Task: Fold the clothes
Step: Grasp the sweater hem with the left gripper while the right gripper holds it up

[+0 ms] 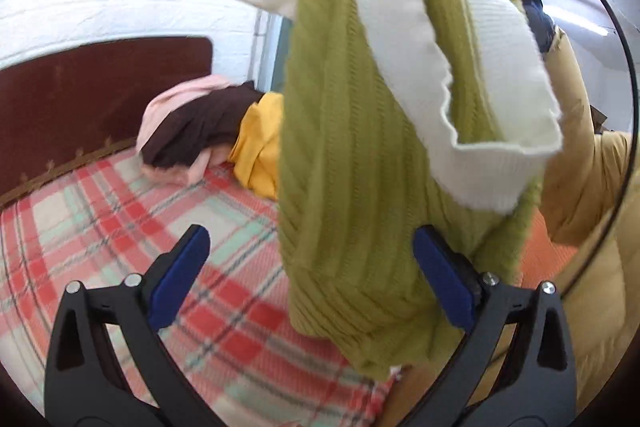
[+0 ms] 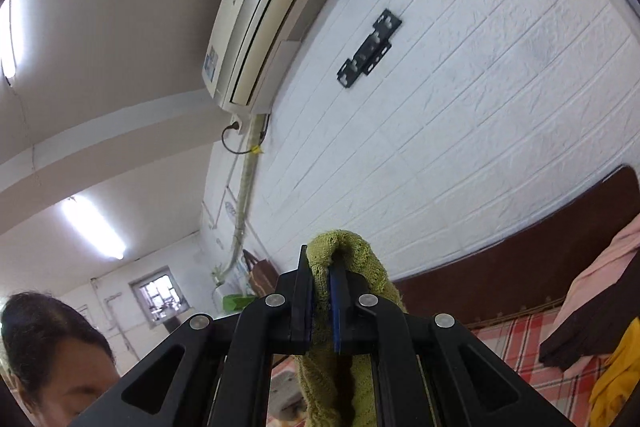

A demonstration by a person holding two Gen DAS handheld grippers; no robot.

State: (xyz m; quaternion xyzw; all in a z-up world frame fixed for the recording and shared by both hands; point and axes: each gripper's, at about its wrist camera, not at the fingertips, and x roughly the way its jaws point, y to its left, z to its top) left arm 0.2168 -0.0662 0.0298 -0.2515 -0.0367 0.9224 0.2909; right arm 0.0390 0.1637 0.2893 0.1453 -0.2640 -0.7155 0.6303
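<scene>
A green knit sweater with white cuffs and trim hangs in the air over the plaid bed, held up from above. My left gripper is open, its blue pads wide apart; the sweater's lower part hangs between them, close to the right pad. My right gripper is shut on a bunched part of the green sweater and points up toward the wall and ceiling.
A plaid blanket covers the bed, with a brown headboard behind. A pile of pink, dark brown and yellow clothes lies at the far side. The person's tan-jacketed arm is at right. An air conditioner hangs on the white wall.
</scene>
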